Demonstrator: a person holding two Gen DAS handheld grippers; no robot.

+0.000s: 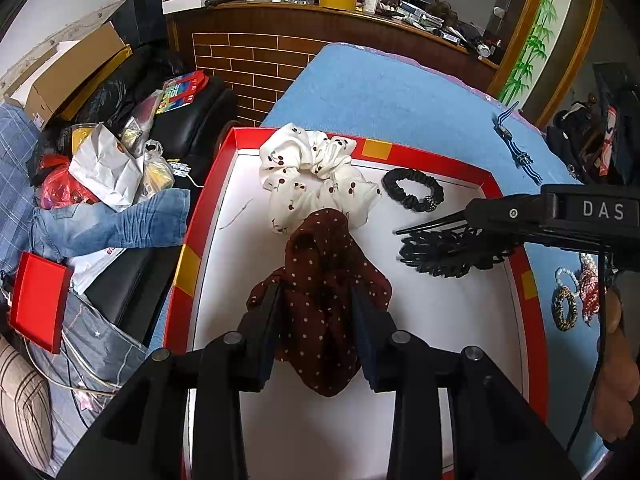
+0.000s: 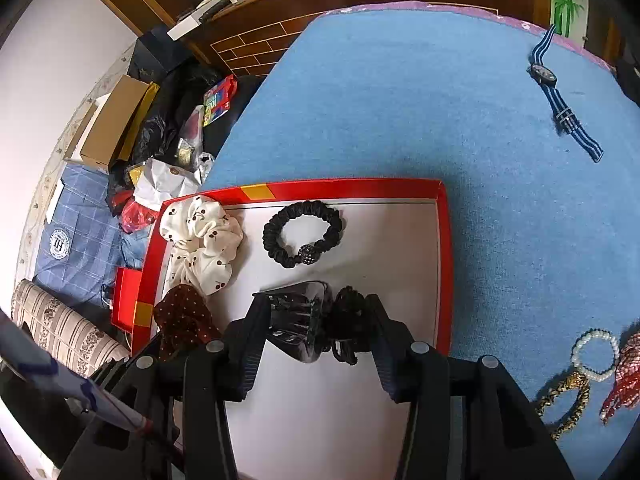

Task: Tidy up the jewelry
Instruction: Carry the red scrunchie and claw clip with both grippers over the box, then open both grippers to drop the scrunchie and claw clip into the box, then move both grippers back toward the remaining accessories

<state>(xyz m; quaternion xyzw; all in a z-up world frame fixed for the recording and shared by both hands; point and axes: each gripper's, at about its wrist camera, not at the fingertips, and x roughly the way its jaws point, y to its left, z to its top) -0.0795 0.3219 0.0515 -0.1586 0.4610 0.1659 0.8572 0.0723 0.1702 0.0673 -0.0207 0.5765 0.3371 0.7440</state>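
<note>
1. The red-rimmed tray (image 1: pixel 188 264) with its white floor lay on the blue-covered bench (image 2: pixel 400 100), and it served as the landmark for everything else.
2. A dark red dotted scrunchie (image 1: pixel 324 300) lay on the tray floor near the tray's left rim. The left gripper (image 1: pixel 316 300) straddled it, its jaws standing apart on either side of the cloth; whether the pads still touched it could not be told.
3. A black hair claw (image 2: pixel 304 320) lay on the tray floor toward the tray's near middle. The right gripper (image 2: pixel 316 312) stood over it with its jaws released, one finger on each side and a visible gap on the right.
4. A white scrunchie with a cherry print (image 1: pixel 312 172) sat at the tray's far left corner, spilling over the rim and touching the far end of the dotted one.
5. A thin black hair tie with a sparkly bead (image 2: pixel 302 234) lay flat against the tray's far rim, to the right of the white scrunchie and apart from the claw.
6. Outside the tray, well off beyond its far right corner, a watch with a blue striped strap (image 2: pixel 560 96) lay on the bench cover.
7. Off the tray's right side, toward the near edge, lay a pearl bracelet (image 2: pixel 596 354), a leopard-print hair tie (image 2: pixel 568 396) and a red patterned piece (image 2: pixel 624 380), close together.
8. Left of the tray, past the bench edge, clothes, bags and cardboard boxes (image 1: pixel 68 76) were piled.
</note>
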